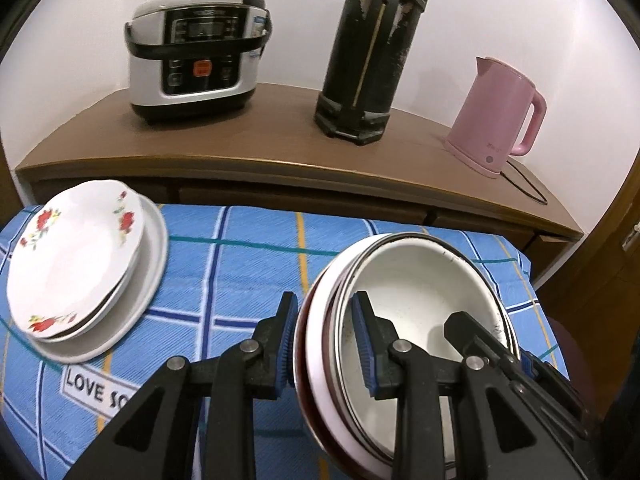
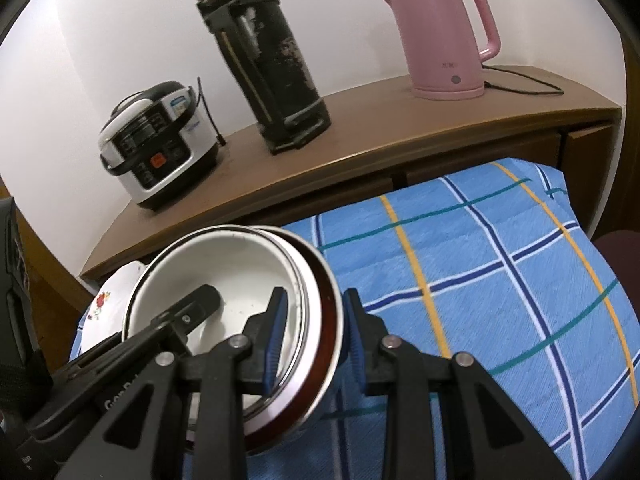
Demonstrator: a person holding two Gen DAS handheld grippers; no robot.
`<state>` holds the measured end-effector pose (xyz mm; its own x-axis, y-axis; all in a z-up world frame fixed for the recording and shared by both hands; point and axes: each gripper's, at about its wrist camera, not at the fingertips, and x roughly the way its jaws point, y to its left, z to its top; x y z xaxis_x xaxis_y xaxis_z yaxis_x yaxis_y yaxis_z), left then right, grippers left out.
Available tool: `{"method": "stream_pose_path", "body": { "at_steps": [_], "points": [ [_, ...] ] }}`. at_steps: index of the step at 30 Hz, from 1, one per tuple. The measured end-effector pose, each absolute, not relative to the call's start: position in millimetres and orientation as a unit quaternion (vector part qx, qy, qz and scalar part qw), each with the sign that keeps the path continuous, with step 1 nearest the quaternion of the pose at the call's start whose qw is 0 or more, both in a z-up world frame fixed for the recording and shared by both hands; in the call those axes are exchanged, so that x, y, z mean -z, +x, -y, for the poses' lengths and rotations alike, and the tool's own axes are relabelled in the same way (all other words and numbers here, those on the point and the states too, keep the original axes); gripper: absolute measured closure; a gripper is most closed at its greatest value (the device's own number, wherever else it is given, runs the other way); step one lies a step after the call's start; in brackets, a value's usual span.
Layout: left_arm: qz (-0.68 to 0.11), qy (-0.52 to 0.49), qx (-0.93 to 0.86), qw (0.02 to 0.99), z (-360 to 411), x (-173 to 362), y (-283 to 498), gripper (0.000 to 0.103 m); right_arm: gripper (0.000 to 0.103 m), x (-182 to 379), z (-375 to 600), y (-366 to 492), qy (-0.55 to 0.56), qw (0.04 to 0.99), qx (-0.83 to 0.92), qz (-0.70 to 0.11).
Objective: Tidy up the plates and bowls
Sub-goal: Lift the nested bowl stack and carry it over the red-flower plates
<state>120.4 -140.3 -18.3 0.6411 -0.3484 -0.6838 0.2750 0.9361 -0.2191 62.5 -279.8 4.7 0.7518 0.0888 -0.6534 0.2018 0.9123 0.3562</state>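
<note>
A nested stack of bowls (image 1: 404, 280), white inside with a dark red outer one, is held above the blue checked cloth (image 1: 240, 264). My left gripper (image 1: 326, 344) is shut on the stack's left rim, one finger inside and one outside. My right gripper (image 2: 316, 340) is shut on the stack's right rim (image 2: 320, 312) the same way. A stack of white plates (image 1: 80, 264), the top one with red flowers, lies on the cloth at the left; its edge shows in the right wrist view (image 2: 104, 300).
Behind the cloth stands a wooden cabinet (image 1: 280, 148) against a white wall. On it are a rice cooker (image 1: 196, 48), a tall black thermos (image 1: 372, 52) and a pink kettle (image 1: 496, 116) with a cord.
</note>
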Motion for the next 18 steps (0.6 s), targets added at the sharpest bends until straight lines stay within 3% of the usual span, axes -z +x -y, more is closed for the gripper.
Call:
{"method": "stream_pose_path", "body": {
  "at_steps": [18],
  "points": [
    [-0.380,-0.070,0.129,0.913,68,11,97,0.072,0.075,-14,213,50,0.188,0.915,-0.015,-0.356]
  ]
}}
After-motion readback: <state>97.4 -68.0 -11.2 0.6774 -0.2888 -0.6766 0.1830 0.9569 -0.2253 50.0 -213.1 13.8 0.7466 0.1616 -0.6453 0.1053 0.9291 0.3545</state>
